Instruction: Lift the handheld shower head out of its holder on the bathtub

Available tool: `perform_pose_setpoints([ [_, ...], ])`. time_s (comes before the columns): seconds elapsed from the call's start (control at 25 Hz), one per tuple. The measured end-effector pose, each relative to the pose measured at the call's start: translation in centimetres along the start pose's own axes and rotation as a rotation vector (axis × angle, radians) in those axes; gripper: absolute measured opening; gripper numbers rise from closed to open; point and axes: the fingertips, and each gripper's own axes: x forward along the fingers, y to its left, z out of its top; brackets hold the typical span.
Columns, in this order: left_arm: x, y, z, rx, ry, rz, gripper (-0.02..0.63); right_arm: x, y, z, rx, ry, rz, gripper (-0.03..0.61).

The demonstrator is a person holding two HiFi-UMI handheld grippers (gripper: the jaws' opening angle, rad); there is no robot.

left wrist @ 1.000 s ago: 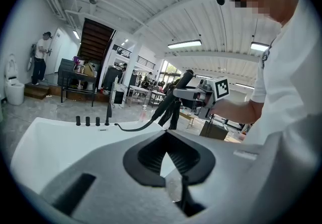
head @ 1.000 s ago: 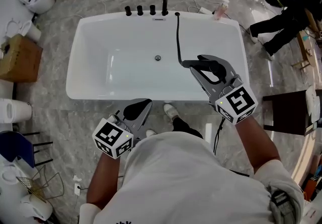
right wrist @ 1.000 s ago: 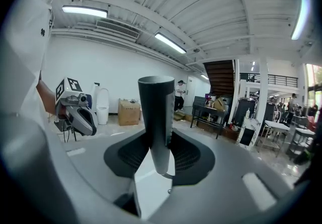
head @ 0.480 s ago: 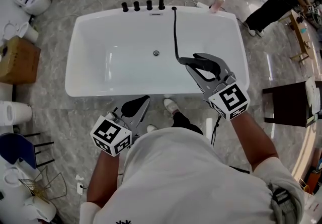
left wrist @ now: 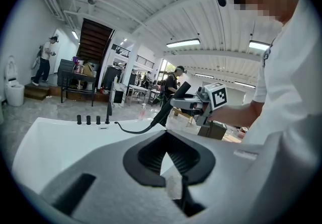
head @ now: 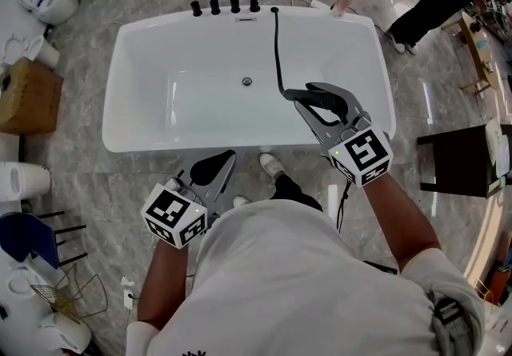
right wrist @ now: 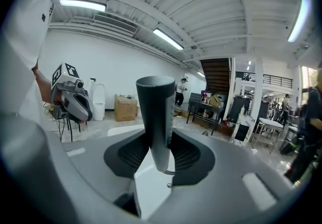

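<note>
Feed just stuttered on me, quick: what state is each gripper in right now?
Left gripper: shut, nothing between its jaws.
Right gripper: shut on the shower head, gripping its handle over the bathtub.

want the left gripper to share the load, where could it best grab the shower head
On the shower head, probably the bare stretch of handle between the right gripper, which clamps it, and the hose. Come from the person's left with the jaws across it: the handle is slim and straight there, and that side is free. The left gripper is shut, so open it first.
</note>
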Motion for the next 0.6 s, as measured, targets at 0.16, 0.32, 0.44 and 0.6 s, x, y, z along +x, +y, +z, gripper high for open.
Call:
perform_pose_setpoints([
  [0.16,0.2,-0.2,0.1,0.005,0.0,-0.001,0.008,-0.2,-0.3,-0.3,0.009,0.004,-0.001,0.143],
  [0.32,0.7,-0.8,-0.2,0.001,0.008,-0.007,0.008,-0.7,-0.4,-1.1,0.022,0.015,0.001,0.143],
  [0.44,0.7,-1.1,-0.3,-0.003,0.014,-0.01,0.008,-0.9,-0.4,-1.3,0.029,0.022,0.006,0.143],
  [0.6,0.9,-1.1,-0.4,-0.003,0.015,-0.008,0.008,-1.0,-0.3,-1.7,0.031,0.025,0.016,0.143],
])
